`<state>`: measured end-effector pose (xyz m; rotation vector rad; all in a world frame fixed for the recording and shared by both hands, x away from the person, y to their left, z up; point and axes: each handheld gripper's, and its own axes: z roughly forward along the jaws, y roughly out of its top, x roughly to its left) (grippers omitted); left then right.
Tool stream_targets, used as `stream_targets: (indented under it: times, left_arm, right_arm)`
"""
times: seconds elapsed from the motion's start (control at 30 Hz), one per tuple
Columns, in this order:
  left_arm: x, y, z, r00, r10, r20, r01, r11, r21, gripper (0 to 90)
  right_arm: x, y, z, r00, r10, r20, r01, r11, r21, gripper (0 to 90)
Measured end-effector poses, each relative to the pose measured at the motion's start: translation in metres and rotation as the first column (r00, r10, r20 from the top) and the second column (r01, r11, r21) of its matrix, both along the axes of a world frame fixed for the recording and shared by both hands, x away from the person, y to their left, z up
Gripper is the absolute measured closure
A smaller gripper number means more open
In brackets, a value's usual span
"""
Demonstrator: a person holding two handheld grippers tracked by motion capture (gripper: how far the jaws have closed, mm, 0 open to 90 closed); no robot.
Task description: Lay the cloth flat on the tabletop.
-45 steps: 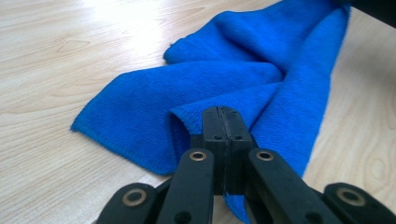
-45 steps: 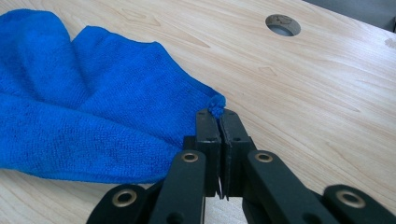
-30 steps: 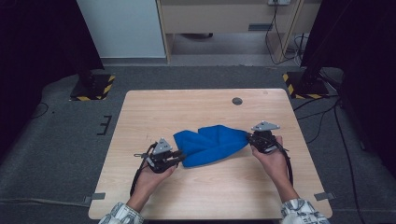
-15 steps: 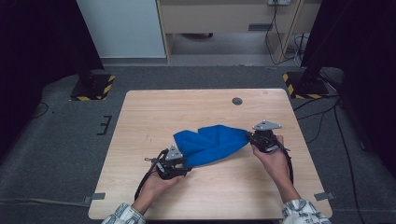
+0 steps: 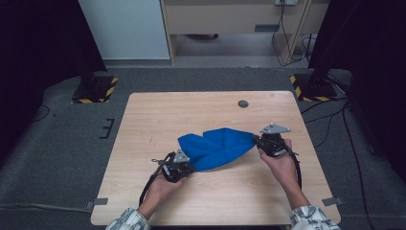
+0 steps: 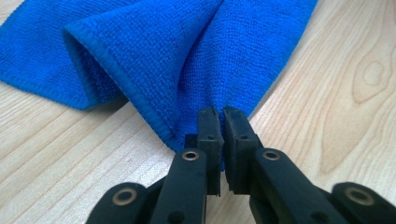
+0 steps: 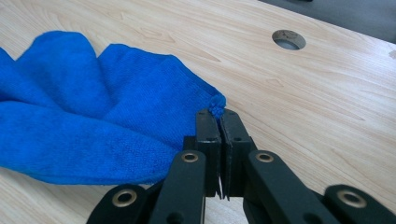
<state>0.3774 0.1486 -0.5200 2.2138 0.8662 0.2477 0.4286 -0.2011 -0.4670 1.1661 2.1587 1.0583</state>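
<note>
While both hands rest low over the near half of the wooden bench [image 5: 143,120], a blue cloth [image 5: 218,146] lies bunched and folded between them, slightly right of the bench's middle. Left tool [image 5: 178,166] sits at the cloth's near-left end; in the left gripper view its jaws are clenched on a folded edge of the cloth [image 6: 187,60], with blue fabric pinched in the narrow slit between the pads and the stitched hem running down to the jaws from the upper left. Right tool [image 5: 271,142] sits at the cloth's far-right corner; in the right gripper view its jaws are likewise clamped together on the cloth [image 7: 93,121], a small tuft of blue corner sticking out above the jaw tips. From that corner the fabric spreads away in several soft rounded folds resting on the bench top. Cloth appears slack rather than stretched flat: high view shows a fan shape, narrow at the right tool and wider toward the left one. Round cable hole [image 5: 243,103] in the bench lies beyond the cloth, well apart from it, also seen in the right gripper view [image 7: 288,39]. Patterned sleeves enter from the bottom edge of the high view. Dark carpeted floor [image 5: 57,139] surrounds the bench
</note>
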Motion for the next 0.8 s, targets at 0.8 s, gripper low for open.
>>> stream_targets:
  times: [0.8]
  left_arm:
    - [0.124,0.002,0.022,0.9851,0.149,-0.085,-0.155,0.9859,-0.062,86.4]
  right_arm:
    - [0.029,0.010,-0.018,0.9954,-0.029,-0.091,0.024,0.999,-0.048,87.7]
